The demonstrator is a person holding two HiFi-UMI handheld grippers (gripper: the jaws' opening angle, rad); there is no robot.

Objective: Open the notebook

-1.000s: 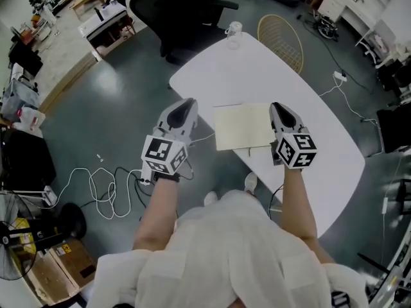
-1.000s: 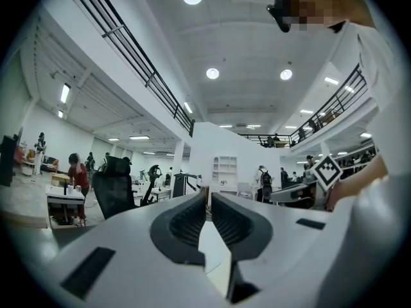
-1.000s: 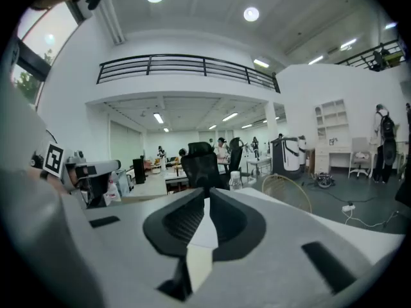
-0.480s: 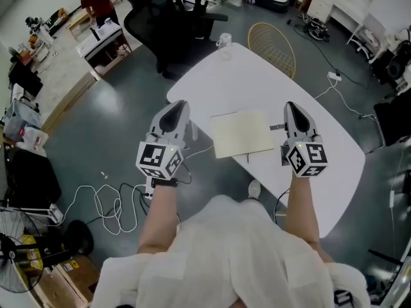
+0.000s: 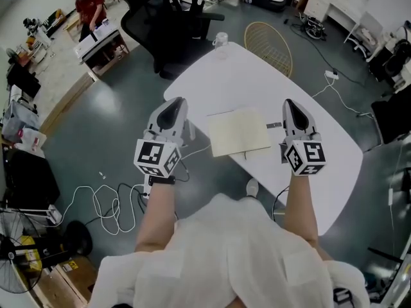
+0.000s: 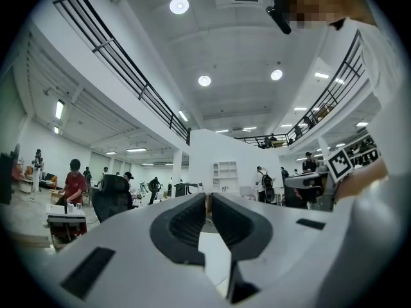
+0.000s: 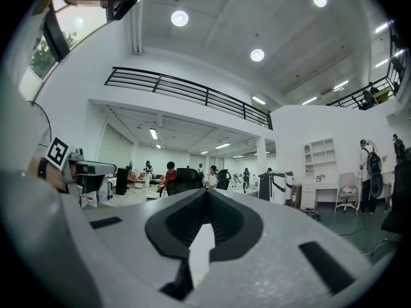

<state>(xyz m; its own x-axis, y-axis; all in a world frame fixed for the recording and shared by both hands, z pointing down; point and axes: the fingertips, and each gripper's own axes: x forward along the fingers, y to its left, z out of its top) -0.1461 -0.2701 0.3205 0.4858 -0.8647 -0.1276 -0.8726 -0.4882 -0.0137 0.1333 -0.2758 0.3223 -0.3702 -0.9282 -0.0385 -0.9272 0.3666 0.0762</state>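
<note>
Two hand-held grippers and one notebook, logged as they stand. The notebook (image 5: pixel 239 132) has a plain cream cover, is closed, and lies flat on the white table (image 5: pixel 257 76) close to the edge nearest the person holding the tools. It lies between the two grippers and touches neither. The left gripper (image 5: pixel 174 104) is held off the table's edge, over the grey floor (image 5: pixel 115 101), to the left of the notebook with a clear gap between them. Its own view shows the jaws drawn together to the thinnest slit, with nothing between them, and it points out level across the room. Its marker cube (image 5: pixel 156 157) sits at the wrist end. The right gripper (image 5: pixel 292 105) is over the tabletop just beside the notebook's right edge and apart from it. Its jaws are closed tip to tip on nothing, and it also points level. At the table's far end stands a glass (image 5: pixel 220 39), well apart from the notebook. Beyond that end are a wicker chair (image 5: pixel 270 43) and a black office chair (image 5: pixel 160 18). Loose cables (image 5: pixel 109 197) lie on the floor to the left. A person in a red top (image 5: pixel 87 5) stands at a distant desk.
</note>
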